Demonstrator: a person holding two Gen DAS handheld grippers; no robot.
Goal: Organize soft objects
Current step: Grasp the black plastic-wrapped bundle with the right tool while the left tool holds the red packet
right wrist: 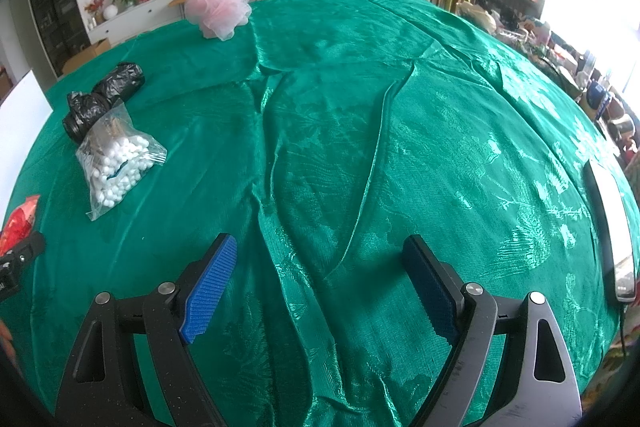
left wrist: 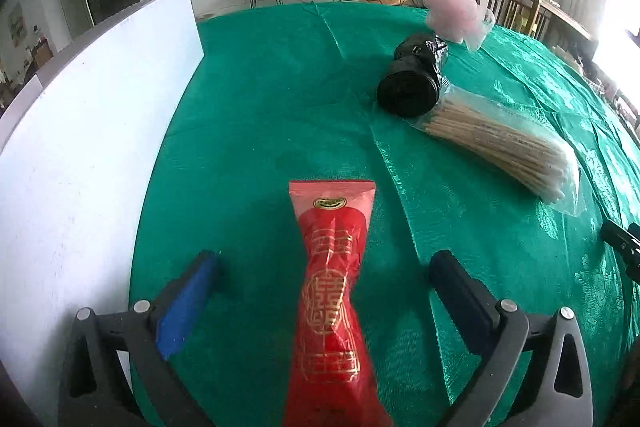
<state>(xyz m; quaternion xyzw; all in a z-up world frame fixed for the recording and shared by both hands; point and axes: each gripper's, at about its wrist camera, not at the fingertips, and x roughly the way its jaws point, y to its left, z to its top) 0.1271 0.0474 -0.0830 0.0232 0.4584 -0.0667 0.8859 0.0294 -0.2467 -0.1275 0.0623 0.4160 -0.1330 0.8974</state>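
A red packet with gold characters [left wrist: 332, 211] lies lengthwise on the green tablecloth [left wrist: 260, 87], pinched in at its waist. My left gripper [left wrist: 326, 259] is open around it, and neither blue pad touches it. The packet's end also shows in the right wrist view [right wrist: 20, 223], beside a bit of the left gripper [right wrist: 20, 259]. My right gripper [right wrist: 320, 255] is open over bare, wrinkled cloth with nothing between its fingers. A black roll of bags [left wrist: 412, 83], a clear bag of cotton swabs [left wrist: 500, 147] and a pink mesh pouf [left wrist: 456, 13] lie further back on the right.
A white board [left wrist: 92, 131] stands along the table's left side. A silver flat device [right wrist: 612, 227] with a cable lies at the right table edge. In the right wrist view the swab bag [right wrist: 116, 159], black roll [right wrist: 104, 95] and pouf [right wrist: 220, 7] sit far left.
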